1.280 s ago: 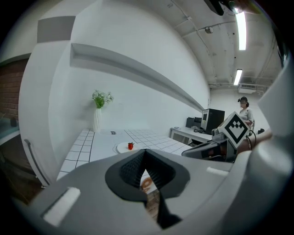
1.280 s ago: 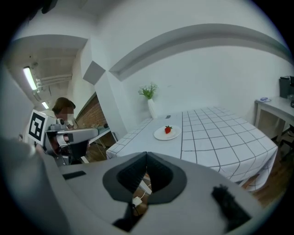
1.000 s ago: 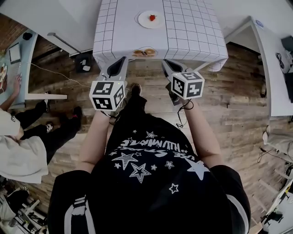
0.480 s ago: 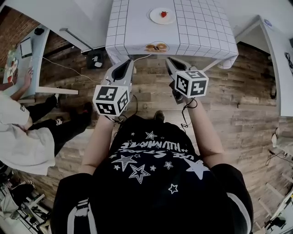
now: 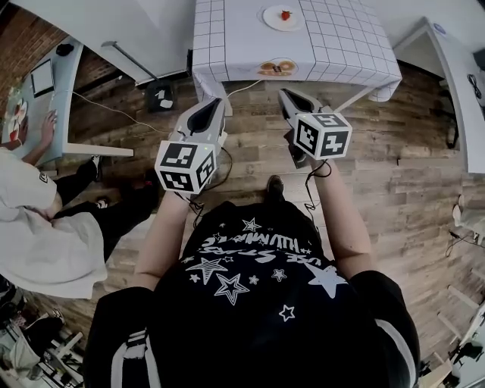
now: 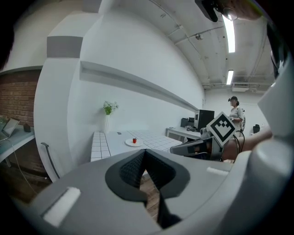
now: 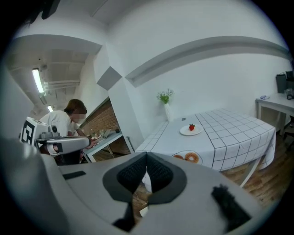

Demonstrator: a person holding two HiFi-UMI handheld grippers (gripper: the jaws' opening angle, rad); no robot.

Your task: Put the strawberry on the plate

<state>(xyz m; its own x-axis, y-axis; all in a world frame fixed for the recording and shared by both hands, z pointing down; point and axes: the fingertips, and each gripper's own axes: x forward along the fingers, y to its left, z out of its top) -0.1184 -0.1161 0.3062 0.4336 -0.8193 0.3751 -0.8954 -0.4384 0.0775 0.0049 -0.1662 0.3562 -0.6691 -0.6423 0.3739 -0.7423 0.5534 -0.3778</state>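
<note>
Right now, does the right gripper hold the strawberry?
No, the fingers of the right gripper are closed on nothing, while the strawberry lies on the plate on the table ahead.

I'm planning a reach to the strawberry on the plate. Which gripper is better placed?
Right, by a little. In the head view the right gripper sits nearly in line with the plate holding the strawberry; the left gripper sits further aside. Both are shut, empty and well short of the table.
</note>
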